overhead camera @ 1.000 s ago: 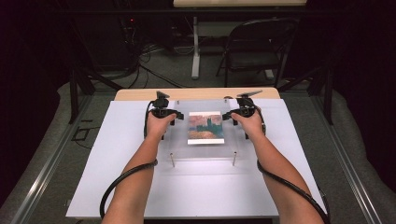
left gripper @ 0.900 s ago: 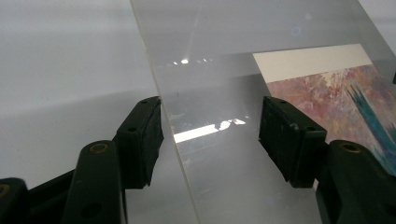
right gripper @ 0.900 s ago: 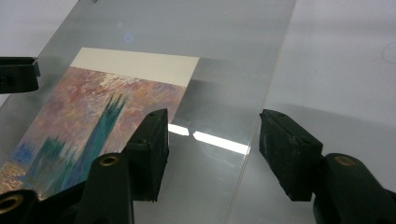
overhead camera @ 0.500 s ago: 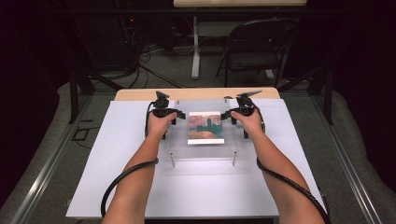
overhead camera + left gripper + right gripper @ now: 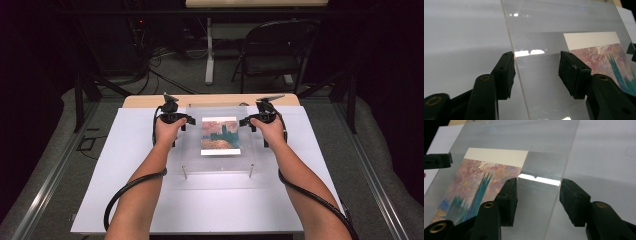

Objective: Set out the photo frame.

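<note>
Both tongs straddle opposite side edges of the clear acrylic sheet [image 5: 220, 137] that rests on short standoff posts over a painted print [image 5: 220, 136] on the white desk [image 5: 125, 165]. The left tongs [image 5: 536, 72] and right tongs [image 5: 537, 200] have just been closing, yet stand spread, pads apparently not pressing. Seemingly the gripping step: next, pinch both edges evenly, then lift the sheet level.

Both tongs [image 5: 186, 121] [image 5: 243, 121] slightly narrower
</note>
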`<state>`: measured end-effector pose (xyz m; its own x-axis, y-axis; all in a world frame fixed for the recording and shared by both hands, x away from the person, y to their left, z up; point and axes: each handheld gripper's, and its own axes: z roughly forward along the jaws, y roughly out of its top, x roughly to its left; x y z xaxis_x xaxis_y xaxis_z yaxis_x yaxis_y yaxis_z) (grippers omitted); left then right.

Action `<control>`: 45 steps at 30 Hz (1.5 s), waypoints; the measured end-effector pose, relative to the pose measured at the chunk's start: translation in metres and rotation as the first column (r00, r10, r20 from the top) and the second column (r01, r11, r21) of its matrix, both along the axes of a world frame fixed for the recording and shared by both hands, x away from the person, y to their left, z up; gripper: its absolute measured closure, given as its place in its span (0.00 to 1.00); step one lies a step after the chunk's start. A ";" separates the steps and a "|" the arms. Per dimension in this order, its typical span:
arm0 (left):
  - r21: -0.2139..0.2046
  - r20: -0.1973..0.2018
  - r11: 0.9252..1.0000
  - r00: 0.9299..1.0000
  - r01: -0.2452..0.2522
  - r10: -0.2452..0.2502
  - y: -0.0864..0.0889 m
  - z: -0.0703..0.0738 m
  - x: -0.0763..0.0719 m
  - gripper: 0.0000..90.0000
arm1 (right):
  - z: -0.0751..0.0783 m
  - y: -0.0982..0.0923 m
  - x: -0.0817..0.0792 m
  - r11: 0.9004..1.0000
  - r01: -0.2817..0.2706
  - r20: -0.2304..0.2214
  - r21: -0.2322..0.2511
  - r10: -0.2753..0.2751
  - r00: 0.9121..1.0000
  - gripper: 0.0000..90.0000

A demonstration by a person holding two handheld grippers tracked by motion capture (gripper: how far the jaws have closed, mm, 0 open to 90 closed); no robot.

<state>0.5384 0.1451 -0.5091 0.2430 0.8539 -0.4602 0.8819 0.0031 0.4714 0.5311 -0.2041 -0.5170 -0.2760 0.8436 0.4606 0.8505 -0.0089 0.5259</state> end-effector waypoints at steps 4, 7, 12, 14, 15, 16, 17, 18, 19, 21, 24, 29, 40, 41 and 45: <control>-0.007 0.060 1.000 0.998 0.028 -0.027 0.005 0.022 -0.013 0.58 | 0.018 -0.005 -0.012 1.000 -0.017 0.066 0.010 0.016 0.998 0.60; -0.022 0.091 0.999 0.995 0.041 -0.039 0.009 0.034 -0.022 0.62 | 0.031 -0.005 -0.023 1.000 -0.028 0.116 0.002 0.028 0.993 0.62; -0.048 0.191 0.997 0.980 0.067 -0.057 0.017 0.058 -0.051 0.70 | 0.061 -0.006 -0.058 0.998 -0.053 0.246 -0.038 0.061 0.967 0.65; -0.048 0.227 0.996 0.972 0.079 -0.066 0.019 0.067 -0.063 0.72 | 0.071 -0.005 -0.071 0.996 -0.062 0.287 -0.067 0.078 0.955 0.66; -0.041 0.247 0.995 0.966 0.086 -0.074 0.020 0.072 -0.070 0.72 | 0.071 -0.005 -0.071 0.996 -0.062 0.287 -0.067 0.078 0.955 0.66; -0.029 0.269 0.995 0.959 0.096 -0.085 0.020 0.078 -0.079 0.74 | 0.081 -0.005 -0.086 0.992 -0.075 0.326 -0.097 0.103 0.940 0.69; -0.026 0.280 0.994 0.956 0.103 -0.092 0.021 0.082 -0.084 0.74 | 0.081 -0.005 -0.086 0.992 -0.075 0.326 -0.097 0.103 0.940 0.69; -0.024 0.294 0.994 0.951 0.110 -0.098 0.023 0.087 -0.093 0.75 | 0.084 -0.006 -0.091 0.991 -0.081 0.341 -0.105 0.112 0.933 0.70; -0.024 0.303 0.993 0.947 0.116 -0.103 0.024 0.090 -0.098 0.77 | 0.089 -0.007 -0.100 0.991 -0.085 0.355 -0.104 0.117 0.927 0.72; -0.003 0.329 0.992 0.937 0.130 -0.122 0.025 0.097 -0.113 0.79 | 0.095 -0.008 -0.113 0.990 -0.092 0.383 -0.104 0.125 0.915 0.74; 0.014 0.370 0.991 0.920 0.136 -0.131 0.026 0.106 -0.137 0.81 | 0.102 -0.010 -0.133 0.988 -0.096 0.421 -0.121 0.139 0.896 0.77; -0.002 0.435 0.983 0.885 0.185 -0.165 0.032 0.111 -0.178 0.81 | 0.108 -0.013 -0.177 0.981 -0.123 0.482 -0.149 0.180 0.857 0.78; 0.014 0.488 0.959 0.835 0.283 -0.254 0.034 0.105 -0.234 0.72 | 0.093 -0.020 -0.228 0.965 -0.257 0.474 -0.051 0.250 0.844 0.72; 0.014 0.488 0.959 0.835 0.283 -0.254 0.034 0.105 -0.234 0.71 | 0.092 -0.020 -0.229 0.965 -0.259 0.473 -0.052 0.252 0.844 0.72; 0.012 0.494 0.959 0.833 0.282 -0.251 0.036 0.098 -0.240 0.65 | 0.088 -0.019 -0.232 0.961 -0.272 0.468 -0.050 0.263 0.843 0.70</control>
